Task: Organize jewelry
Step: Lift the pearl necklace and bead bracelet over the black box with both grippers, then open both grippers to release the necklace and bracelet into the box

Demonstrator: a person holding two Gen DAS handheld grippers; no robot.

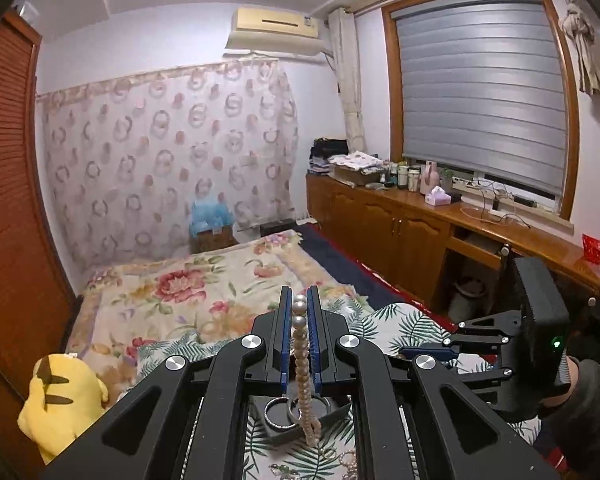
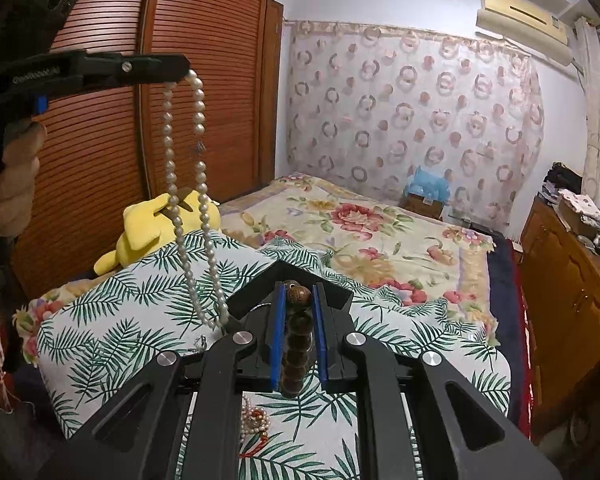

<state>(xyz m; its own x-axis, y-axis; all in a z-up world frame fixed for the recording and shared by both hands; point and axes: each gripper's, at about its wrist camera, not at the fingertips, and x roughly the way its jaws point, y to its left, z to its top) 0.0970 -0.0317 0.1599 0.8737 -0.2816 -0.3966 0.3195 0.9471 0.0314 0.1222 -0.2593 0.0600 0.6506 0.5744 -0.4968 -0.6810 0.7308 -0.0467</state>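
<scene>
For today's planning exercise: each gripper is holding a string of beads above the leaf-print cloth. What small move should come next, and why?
Probably lower the left gripper toward the black tray. Its pearl necklace hangs free, with only its lowest loop near the tray's edge. The right gripper is clamped on the brown bead bracelet.

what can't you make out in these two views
- Black tray, left wrist view: the gripper's frame and the hanging pearl necklace cover most of it.
- Tangled jewelry, right wrist view: partly behind the right gripper, too small to sort.
- Wooden bead bracelet: its lower end is hidden behind the frame.
- Left gripper, right wrist view: cut off by the left edge.
</scene>
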